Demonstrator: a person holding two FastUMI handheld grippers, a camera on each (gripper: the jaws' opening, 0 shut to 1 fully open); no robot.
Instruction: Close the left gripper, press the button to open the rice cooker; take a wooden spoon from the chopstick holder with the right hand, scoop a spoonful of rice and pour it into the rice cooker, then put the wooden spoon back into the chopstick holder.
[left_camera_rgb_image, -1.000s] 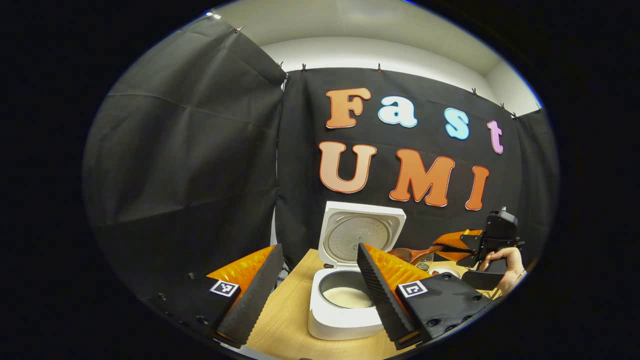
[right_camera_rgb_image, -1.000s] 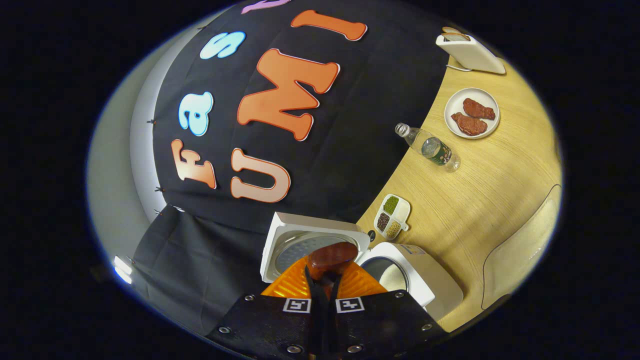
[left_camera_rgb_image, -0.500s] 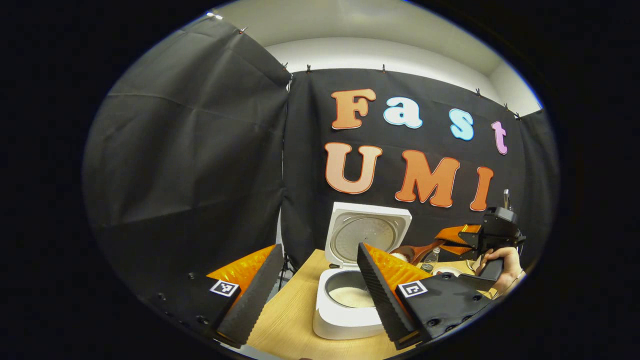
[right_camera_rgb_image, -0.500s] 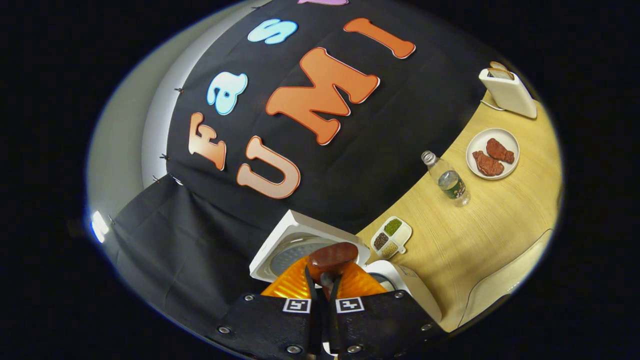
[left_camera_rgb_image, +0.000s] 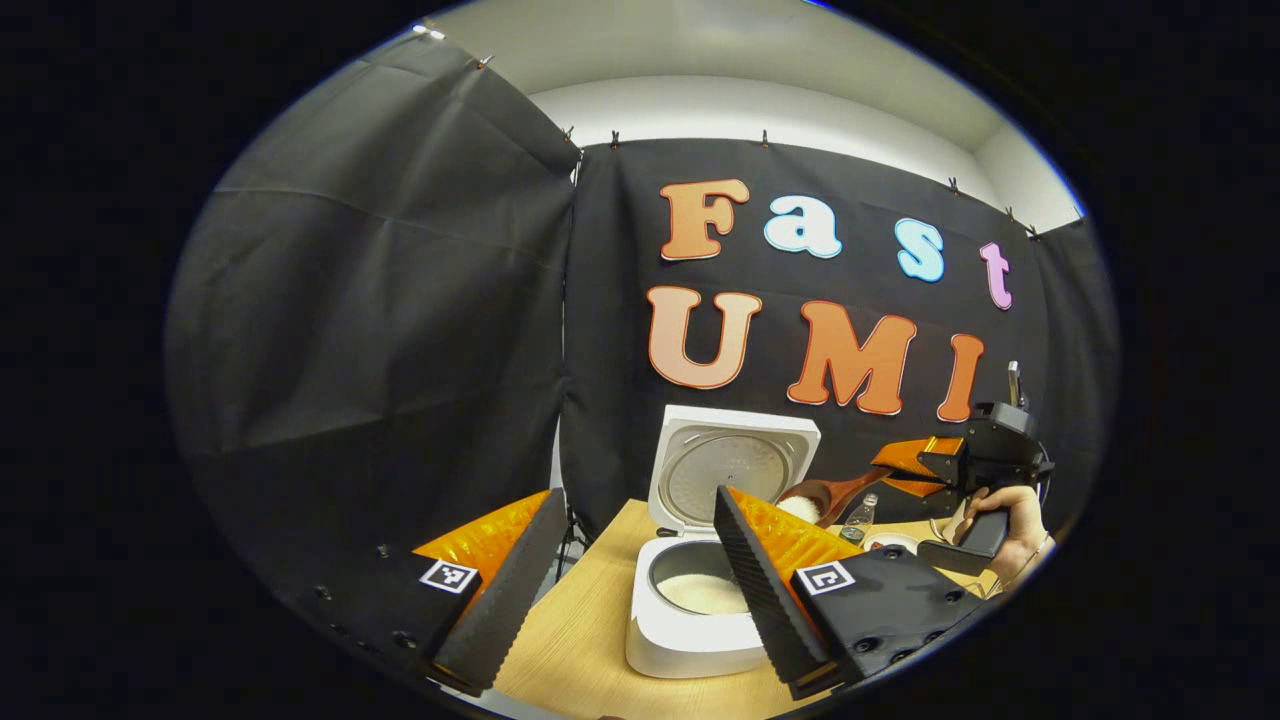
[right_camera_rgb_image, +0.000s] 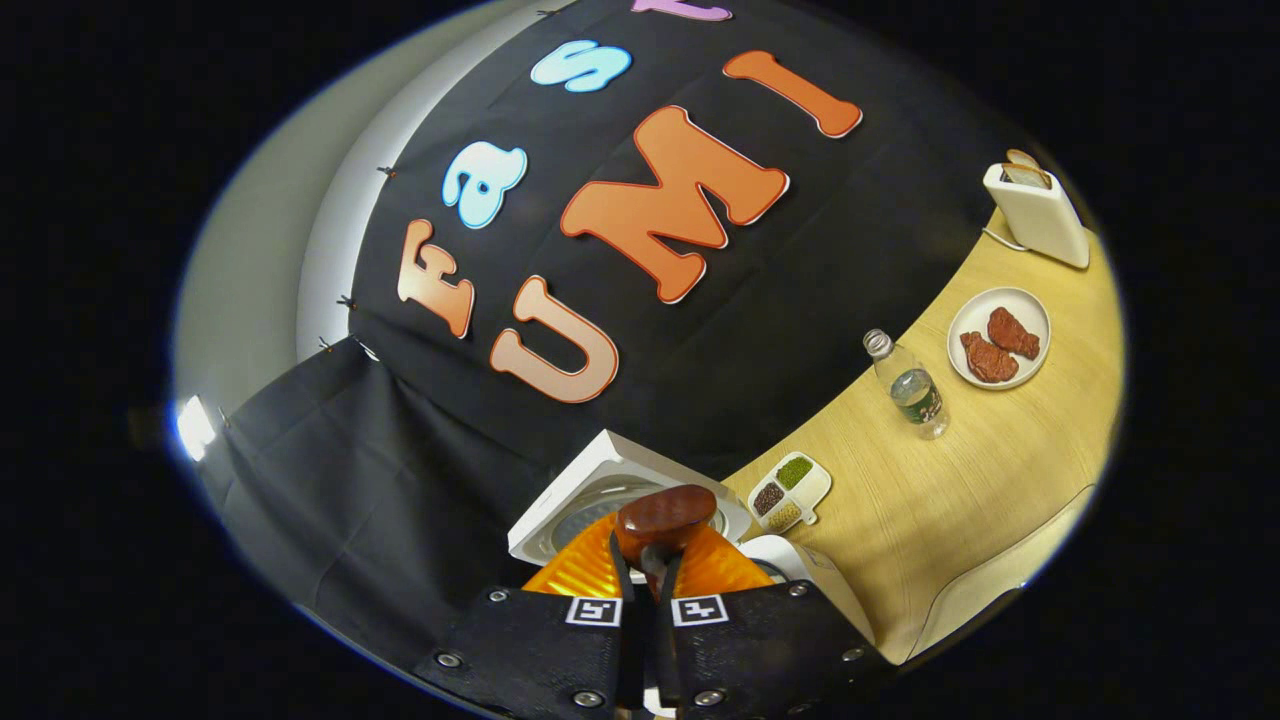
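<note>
In the left gripper view we hold our left gripper (left_camera_rgb_image: 630, 590) low over the near edge of the wooden table (left_camera_rgb_image: 570, 640), its jaws spread wide and gripping nothing, with the rice cooker (left_camera_rgb_image: 700, 600) between the fingers farther off; its lid (left_camera_rgb_image: 730, 470) stands up and white rice lies in the pot. To the right, our right gripper (left_camera_rgb_image: 905, 470), held in a hand (left_camera_rgb_image: 1000, 520), carries the wooden spoon (left_camera_rgb_image: 825, 497) above the cooker's far right side, with what looks like rice in its bowl. We judge the risk is spilling: if the spoon tips before its bowl is over the pot, grains would land on the rim or table. In the right gripper view the right gripper (right_camera_rgb_image: 645, 590) is clamped tight on the spoon's handle, the dark bowl (right_camera_rgb_image: 665, 510) just ahead of the fingers, the open lid (right_camera_rgb_image: 620, 490) beyond it. A seasoning dish (right_camera_rgb_image: 790, 490), a bottle (right_camera_rgb_image: 908, 385), a plate (right_camera_rgb_image: 998, 338) and a toaster (right_camera_rgb_image: 1040, 215) stand along the table. We cannot make out the chopstick holder.
</note>
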